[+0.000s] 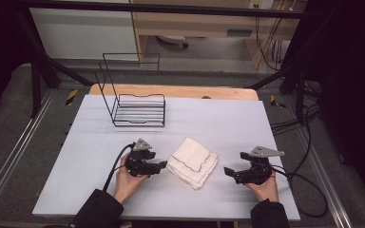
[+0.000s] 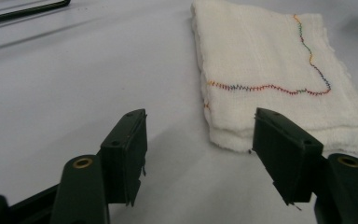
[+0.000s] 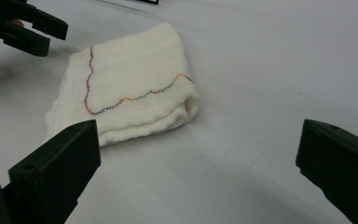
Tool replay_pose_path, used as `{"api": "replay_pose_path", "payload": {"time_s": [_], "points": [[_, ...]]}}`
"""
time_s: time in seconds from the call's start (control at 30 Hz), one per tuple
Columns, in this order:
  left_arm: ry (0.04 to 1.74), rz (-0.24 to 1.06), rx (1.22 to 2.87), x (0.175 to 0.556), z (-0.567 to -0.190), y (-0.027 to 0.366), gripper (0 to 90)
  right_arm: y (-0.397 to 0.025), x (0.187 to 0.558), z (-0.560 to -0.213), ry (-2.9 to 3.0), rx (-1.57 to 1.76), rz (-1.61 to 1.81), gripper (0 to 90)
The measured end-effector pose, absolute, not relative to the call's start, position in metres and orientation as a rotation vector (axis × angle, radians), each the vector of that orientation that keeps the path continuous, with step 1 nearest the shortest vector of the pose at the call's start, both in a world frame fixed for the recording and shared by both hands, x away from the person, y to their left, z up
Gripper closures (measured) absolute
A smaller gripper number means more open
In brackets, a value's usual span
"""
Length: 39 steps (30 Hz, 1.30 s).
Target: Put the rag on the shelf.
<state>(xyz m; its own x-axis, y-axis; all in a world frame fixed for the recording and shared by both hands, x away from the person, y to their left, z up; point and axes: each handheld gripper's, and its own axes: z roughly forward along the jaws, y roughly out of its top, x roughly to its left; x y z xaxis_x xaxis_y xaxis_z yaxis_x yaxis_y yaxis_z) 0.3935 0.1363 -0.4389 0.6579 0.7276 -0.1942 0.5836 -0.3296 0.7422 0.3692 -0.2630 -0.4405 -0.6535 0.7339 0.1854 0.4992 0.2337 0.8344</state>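
The folded white cloth square (image 2: pixel 270 60) has a wavy line of rainbow stitches: red, yellow, green, blue. The tabletop (image 1: pixel 228 123) is pale grey. The wire rack (image 1: pixel 138 110) is black. Both tongs look black.

Folded white cloth (image 1: pixel 192 163) on my table (image 1: pixel 100 156).
I see it lying flat, multicoloured stitching wandering across its top layer.

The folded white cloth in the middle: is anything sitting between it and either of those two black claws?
No. Bare table lies between the cloth and both the left gripper and the right gripper.
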Motion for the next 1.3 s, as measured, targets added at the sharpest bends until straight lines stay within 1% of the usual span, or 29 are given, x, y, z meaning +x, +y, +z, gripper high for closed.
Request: {"api": "replay_pose_path", "payload": {"time_s": [0.03,0.07,0.1,0.13,0.23,0.27,0.3,0.33,0.37,0.4,0.43,0.5,0.77,0.8,0.9,1.0,1.03,1.07,1.3], "points": [[1.023,0.208,2.033,0.395,-0.44,0.133,37.6,-0.263,0.369,-0.44,2.262,1.159,1.384,0.4],[1.028,0.203,2.03,0.396,-0.44,0.131,38.8,-0.263,0.369,-0.44,2.262,1.159,1.383,0.4],[1.032,0.204,2.027,0.397,-0.44,0.128,41.8,-0.263,0.369,-0.44,2.259,1.159,1.385,0.4],[1.032,0.202,2.029,0.398,-0.439,0.126,41.8,-0.263,0.369,-0.44,2.259,1.159,1.385,0.4],[1.038,0.209,2.038,0.399,-0.44,0.119,46.8,-0.263,0.369,-0.44,2.259,1.164,1.388,0.4],[1.041,0.212,2.046,0.4,-0.441,0.117,46.8,-0.263,0.369,-0.44,2.259,1.164,1.388,0.4],[1.05,0.218,2.049,0.401,-0.442,0.115,50.2,-0.263,0.369,-0.44,2.259,1.161,1.387,0.4],[1.053,0.216,2.052,0.401,-0.443,0.114,50.2,-0.263,0.369,-0.44,2.259,1.161,1.387,0.4],[1.057,0.22,2.06,0.402,-0.444,0.113,52.2,-0.263,0.369,-0.44,2.26,1.161,1.387,0.4],[1.067,0.22,2.06,0.401,-0.444,0.111,56.5,-0.263,0.369,-0.44,2.262,1.156,1.385,0.4],[1.065,0.222,2.063,0.402,-0.445,0.111,56.5,-0.263,0.369,-0.44,2.262,1.156,1.385,0.4],[1.069,0.218,2.073,0.401,-0.447,0.109,61.3,-0.263,0.369,-0.44,2.263,1.156,1.384,0.4],[1.083,0.194,2.068,0.4,-0.45,0.103,66.0,-0.262,0.369,-0.441,2.263,1.166,1.387,0.4],[1.085,0.188,2.064,0.4,-0.45,0.102,69.4,-0.262,0.369,-0.441,2.265,1.163,1.385,0.4],[1.093,0.177,2.061,0.4,-0.449,0.101,71.6,-0.262,0.369,-0.441,2.264,1.163,1.386,0.4],[1.095,0.165,2.06,0.4,-0.449,0.101,79.6,-0.262,0.369,-0.44,2.263,1.152,1.385,0.4],[1.096,0.163,2.06,0.4,-0.449,0.102,79.6,-0.262,0.369,-0.44,2.263,1.152,1.385,0.4],[1.097,0.164,2.057,0.4,-0.448,0.101,82.2,-0.261,0.369,-0.44,2.266,1.155,1.382,0.4],[1.088,0.176,2.059,0.399,-0.447,0.101,83.9,-0.253,0.368,-0.438,2.283,1.126,1.378,1.4]]}}
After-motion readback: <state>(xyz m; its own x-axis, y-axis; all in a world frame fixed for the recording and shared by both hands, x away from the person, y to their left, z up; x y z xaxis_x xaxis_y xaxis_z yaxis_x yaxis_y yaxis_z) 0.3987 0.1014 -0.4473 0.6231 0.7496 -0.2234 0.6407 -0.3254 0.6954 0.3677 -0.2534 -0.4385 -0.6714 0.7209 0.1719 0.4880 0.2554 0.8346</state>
